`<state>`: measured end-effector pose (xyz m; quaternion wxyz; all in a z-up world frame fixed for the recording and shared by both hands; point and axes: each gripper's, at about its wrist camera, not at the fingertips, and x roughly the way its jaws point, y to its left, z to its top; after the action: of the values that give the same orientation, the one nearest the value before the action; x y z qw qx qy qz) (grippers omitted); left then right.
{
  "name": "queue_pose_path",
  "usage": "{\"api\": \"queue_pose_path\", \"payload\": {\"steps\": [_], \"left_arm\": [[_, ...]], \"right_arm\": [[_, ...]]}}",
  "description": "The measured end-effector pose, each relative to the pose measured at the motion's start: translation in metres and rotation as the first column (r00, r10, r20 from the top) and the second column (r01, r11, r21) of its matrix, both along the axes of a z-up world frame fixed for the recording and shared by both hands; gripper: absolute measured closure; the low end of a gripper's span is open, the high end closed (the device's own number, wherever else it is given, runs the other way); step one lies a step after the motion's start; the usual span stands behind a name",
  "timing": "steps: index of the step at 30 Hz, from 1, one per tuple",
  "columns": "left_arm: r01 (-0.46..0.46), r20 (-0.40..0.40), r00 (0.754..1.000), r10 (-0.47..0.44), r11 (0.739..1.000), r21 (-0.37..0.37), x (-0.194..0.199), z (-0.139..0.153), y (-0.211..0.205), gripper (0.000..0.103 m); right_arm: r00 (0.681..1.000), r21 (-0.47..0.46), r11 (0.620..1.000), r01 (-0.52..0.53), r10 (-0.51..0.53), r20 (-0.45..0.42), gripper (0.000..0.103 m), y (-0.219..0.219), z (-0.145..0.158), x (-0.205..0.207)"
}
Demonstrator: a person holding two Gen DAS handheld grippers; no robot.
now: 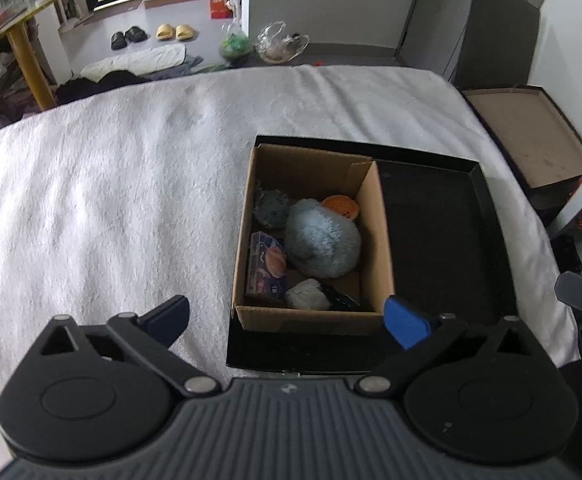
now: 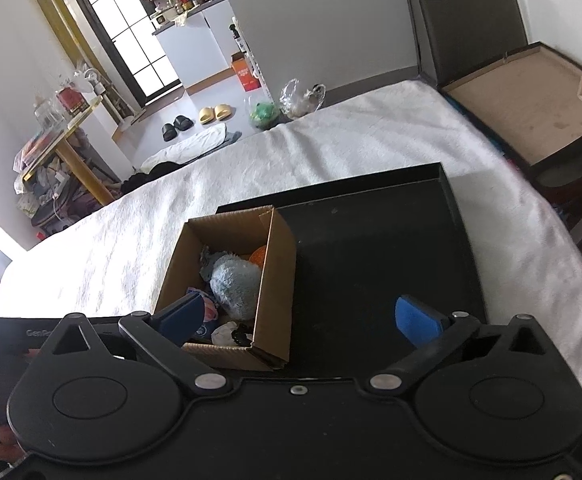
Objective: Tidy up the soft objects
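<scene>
A brown cardboard box point(image 1: 383, 240) stands in the left half of a black tray point(image 1: 451, 240) on a white fluffy blanket. Inside lie a fluffy blue-grey plush point(image 1: 321, 240), an orange plush point(image 1: 341, 207), a grey plush point(image 1: 271, 208), a printed purple pouch point(image 1: 267, 266) and a small white soft piece point(image 1: 307, 296). My left gripper point(image 1: 287, 320) is open and empty, hovering over the box's near edge. My right gripper point(image 2: 299, 316) is open and empty, above the box point(image 2: 275, 280) and tray point(image 2: 371, 260); the blue plush point(image 2: 235, 284) shows between its fingers.
The white blanket point(image 1: 111, 200) spreads to the left and behind the tray. An open brown-lined case point(image 1: 531, 132) sits off the right edge. Slippers point(image 1: 171, 32), a towel and bags lie on the floor beyond. A yellow-legged table point(image 1: 23, 44) stands far left.
</scene>
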<state>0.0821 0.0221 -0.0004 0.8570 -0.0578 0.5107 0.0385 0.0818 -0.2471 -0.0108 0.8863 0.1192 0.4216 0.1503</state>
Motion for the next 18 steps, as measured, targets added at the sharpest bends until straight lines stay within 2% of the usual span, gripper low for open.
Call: {"api": "queue_pose_path", "payload": {"steps": [18], "left_arm": [[0.063, 0.133, 0.989, -0.064, 0.998, 0.013, -0.049, 0.050, -0.018, 0.000]], "right_arm": [[0.998, -0.027, 1.000, 0.014, -0.012, 0.065, 0.000, -0.018, 0.041, -0.041]]}}
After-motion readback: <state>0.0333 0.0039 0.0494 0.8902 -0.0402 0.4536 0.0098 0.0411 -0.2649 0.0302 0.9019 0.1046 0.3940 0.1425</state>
